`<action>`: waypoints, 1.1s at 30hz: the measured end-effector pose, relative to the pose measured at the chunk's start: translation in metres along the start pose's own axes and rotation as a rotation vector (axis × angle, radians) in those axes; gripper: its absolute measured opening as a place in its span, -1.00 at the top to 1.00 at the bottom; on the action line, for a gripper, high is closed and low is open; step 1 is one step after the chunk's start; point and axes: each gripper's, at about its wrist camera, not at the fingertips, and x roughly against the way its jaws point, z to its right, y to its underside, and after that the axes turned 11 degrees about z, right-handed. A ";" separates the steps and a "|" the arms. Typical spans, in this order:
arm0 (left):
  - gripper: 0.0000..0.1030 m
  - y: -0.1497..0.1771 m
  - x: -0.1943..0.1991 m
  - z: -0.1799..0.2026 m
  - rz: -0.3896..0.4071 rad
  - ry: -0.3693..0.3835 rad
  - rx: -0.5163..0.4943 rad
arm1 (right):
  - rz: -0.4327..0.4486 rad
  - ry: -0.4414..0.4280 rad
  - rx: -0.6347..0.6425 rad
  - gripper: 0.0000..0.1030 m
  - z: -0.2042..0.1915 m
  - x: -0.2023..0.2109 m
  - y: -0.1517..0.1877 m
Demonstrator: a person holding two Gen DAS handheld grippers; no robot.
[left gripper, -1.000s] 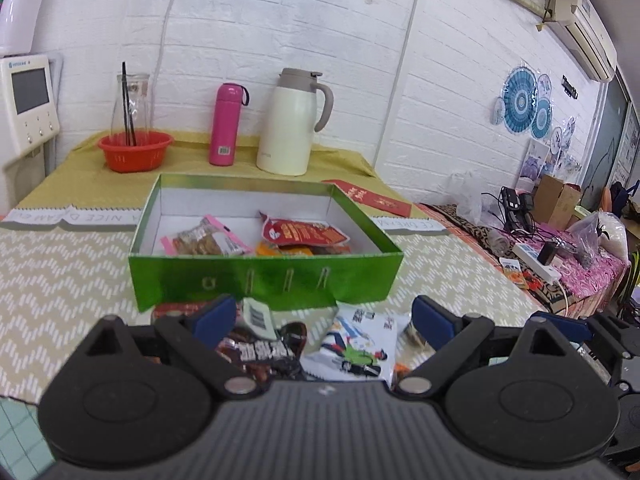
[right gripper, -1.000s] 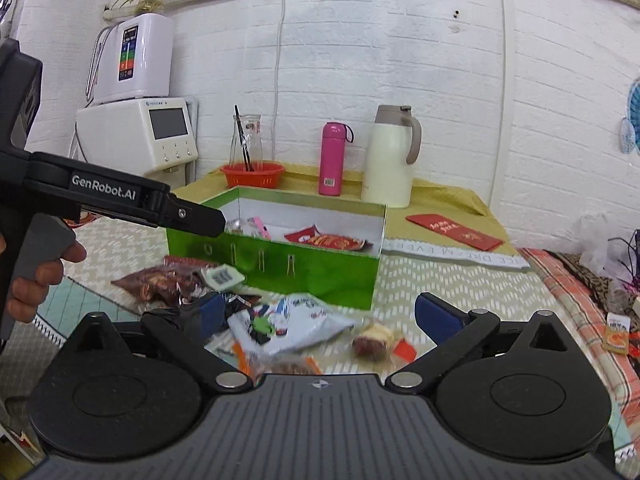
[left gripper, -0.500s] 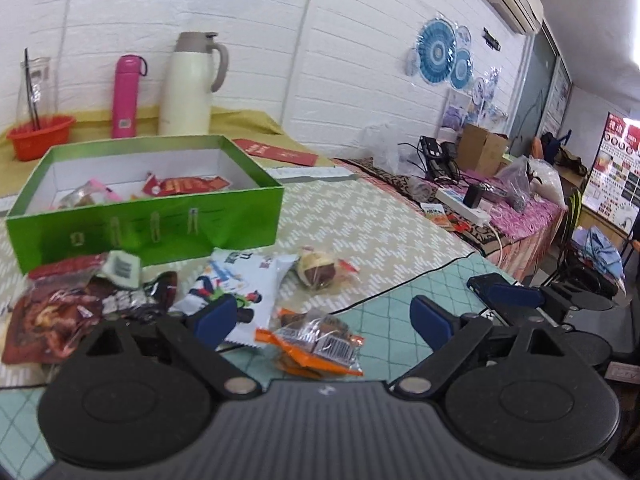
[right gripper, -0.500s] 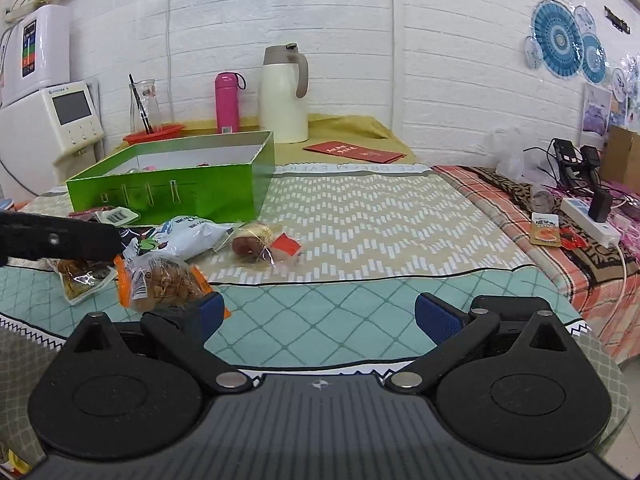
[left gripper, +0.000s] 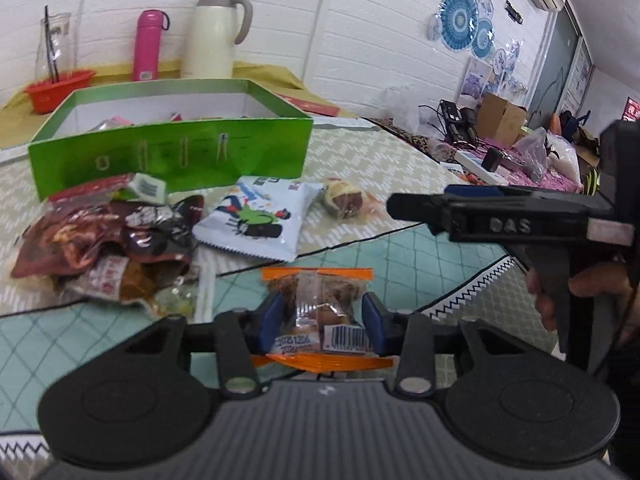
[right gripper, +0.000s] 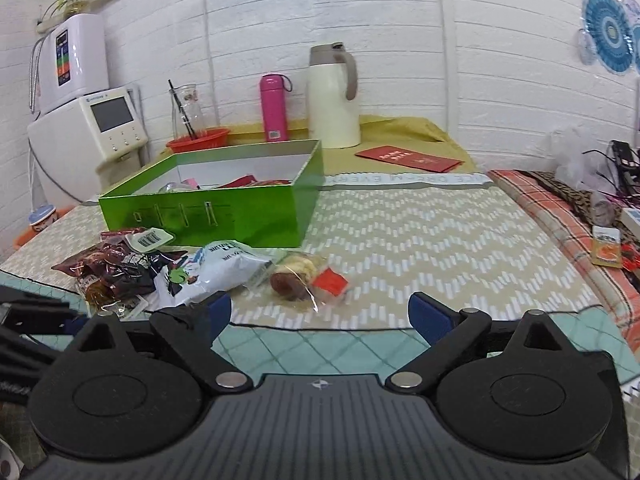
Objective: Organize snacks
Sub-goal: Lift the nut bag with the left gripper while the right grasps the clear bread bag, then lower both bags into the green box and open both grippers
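An orange-edged clear snack packet [left gripper: 320,308] lies on the teal mat between the blue pads of my left gripper [left gripper: 323,314]. The jaws are closing and pinch its sides. Behind it are a white printed bag [left gripper: 256,216], a wrapped round cake [left gripper: 346,200] and a heap of dark red packets [left gripper: 100,240], all in front of the open green box [left gripper: 168,156]. My right gripper [right gripper: 320,312] stands open over the mat's edge with nothing between its pads, the wrapped cake [right gripper: 296,276] and the white bag [right gripper: 224,264] just beyond. The green box [right gripper: 208,212] holds a few snacks.
At the back stand a cream thermos jug [right gripper: 334,96], a pink bottle [right gripper: 274,108] and a red bowl [right gripper: 200,138] with a glass jar. A red envelope [right gripper: 408,158] lies to the right. A person's hand [left gripper: 592,284] holds the right gripper's handle. A cluttered side table [left gripper: 500,152] stands right.
My left gripper has sunk onto the orange-edged packet and its jaws have closed in around it. The right gripper's view has swung back left toward the green box and the snacks.
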 end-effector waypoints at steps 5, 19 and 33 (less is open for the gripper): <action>0.20 0.005 0.022 -0.009 0.003 -0.066 0.013 | -0.036 -0.042 0.021 -1.00 -0.011 -0.045 -0.005; 0.14 0.008 0.025 -0.013 0.016 -0.063 0.028 | -0.095 -0.025 0.086 -0.56 -0.030 -0.002 0.019; 0.01 0.014 0.025 -0.017 0.014 -0.058 0.060 | -0.119 0.046 0.097 -0.98 -0.040 -0.007 0.024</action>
